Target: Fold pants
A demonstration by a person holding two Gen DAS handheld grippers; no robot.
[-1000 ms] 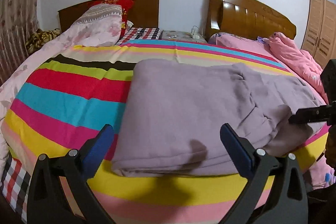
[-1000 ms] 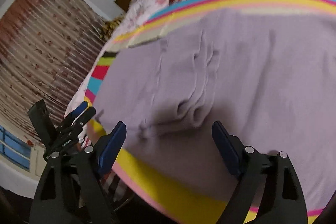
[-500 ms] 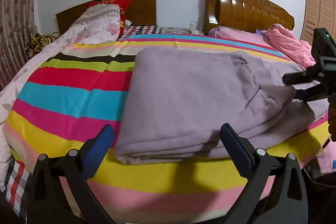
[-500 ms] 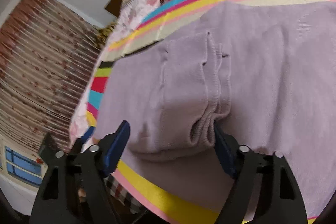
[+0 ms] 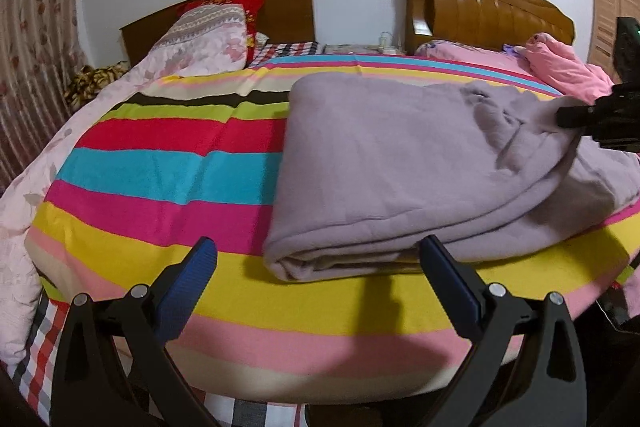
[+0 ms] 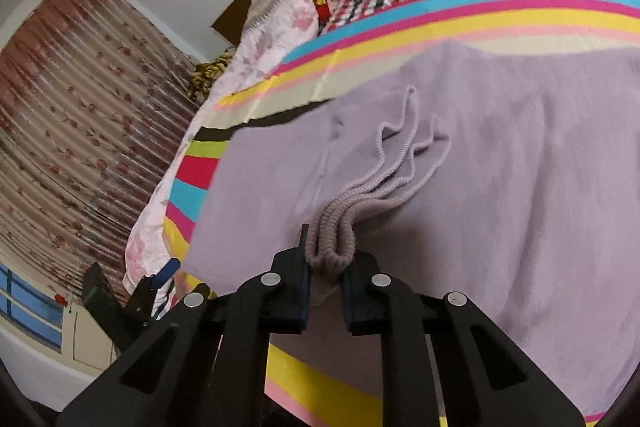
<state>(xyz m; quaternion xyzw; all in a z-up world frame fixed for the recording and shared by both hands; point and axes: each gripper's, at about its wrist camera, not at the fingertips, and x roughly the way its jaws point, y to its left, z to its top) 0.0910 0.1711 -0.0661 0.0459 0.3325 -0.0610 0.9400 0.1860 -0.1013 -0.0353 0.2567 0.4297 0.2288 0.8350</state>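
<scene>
So the lilac pants [image 5: 400, 163] are lying folded over on the striped bedspread [image 5: 168, 163], near the front edge of the bed. The right gripper [image 6: 326, 269] is closing its jaws on the ribbed cuff end of the pants [image 6: 332, 239]: the bunched ribbing is sitting right between the blue pads and they're pinching it, with the fabric pulling up off the lower layer toward the grip. In the left wrist view that same gripper [image 5: 568, 117] is showing at the right edge, and the cloth is tenting up to it.

The left gripper [image 5: 318, 285] is hanging with its fingers [image 5: 192, 279] spread wide and nothing in them. The thick folded edge of the pants is sitting just beyond the tips, roughly in line with the gap and closer to the right-hand finger, but not touching either pad as far as I can see.

Around it: a floral pillow [image 5: 208, 39] and a red one behind it up by the dark headboard [image 5: 288, 3], a second bed with a glossy wooden headboard [image 5: 488, 15], and a pink quilt [image 5: 564, 67] heaped there. A flowery curtain [image 6: 80, 115] is covering the side wall. Nothing is lying between the open fingers and the pants edge, just bare yellow stripe.
</scene>
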